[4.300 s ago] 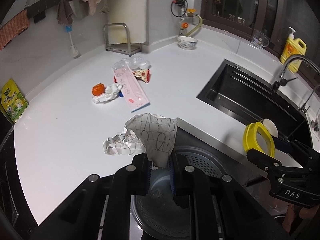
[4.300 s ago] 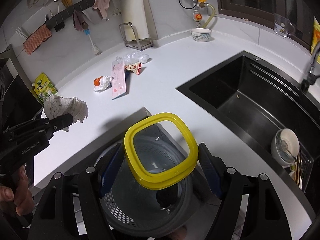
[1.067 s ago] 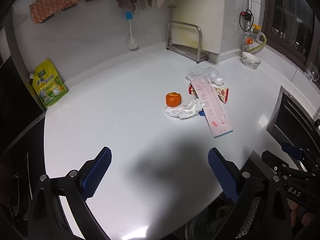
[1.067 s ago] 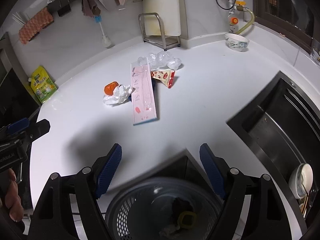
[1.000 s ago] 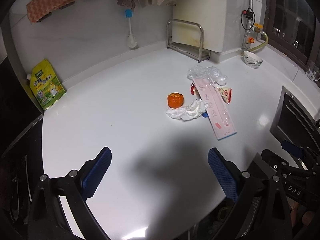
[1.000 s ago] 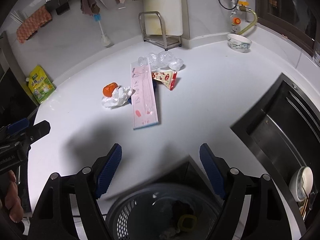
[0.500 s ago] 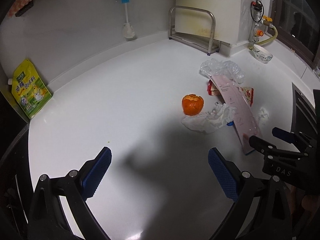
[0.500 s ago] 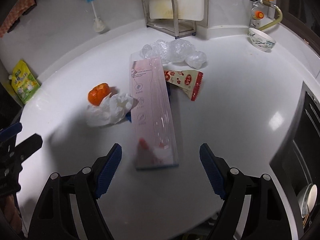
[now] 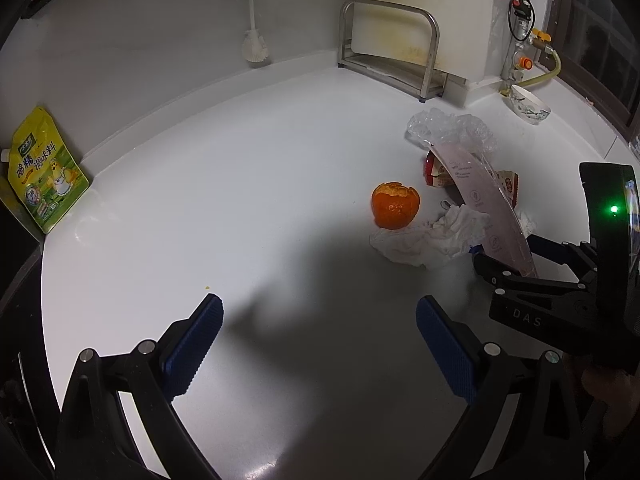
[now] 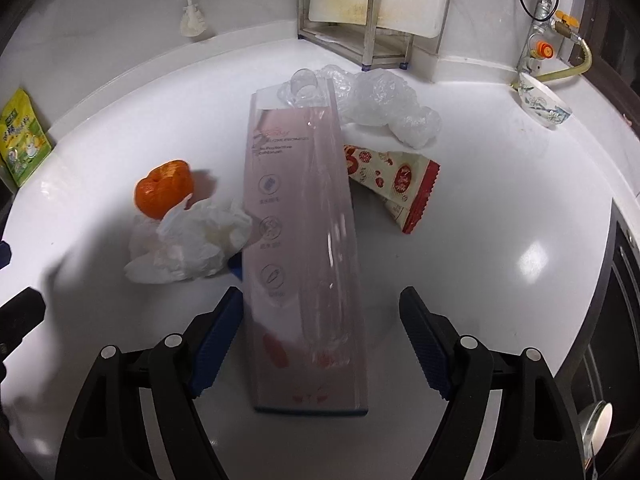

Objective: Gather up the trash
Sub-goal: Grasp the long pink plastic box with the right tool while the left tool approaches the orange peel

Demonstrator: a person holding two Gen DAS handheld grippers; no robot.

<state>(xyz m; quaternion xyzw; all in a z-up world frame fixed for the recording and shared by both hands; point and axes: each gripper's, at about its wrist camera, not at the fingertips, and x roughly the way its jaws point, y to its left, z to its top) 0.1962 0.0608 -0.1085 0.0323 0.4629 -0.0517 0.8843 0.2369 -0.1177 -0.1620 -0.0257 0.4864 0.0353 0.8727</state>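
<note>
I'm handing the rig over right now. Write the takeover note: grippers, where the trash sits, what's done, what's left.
Right gripper: open, straddling the near end of the long pink package, not clamped.
Left gripper: open, empty, over bare counter.
Trash on the counter: orange peel touching crumpled tissue, red-and-white snack wrapper, clear plastic wrap at the package's far end.
Done: none of these picked up.
Left: grip the package, then the rest.
</note>
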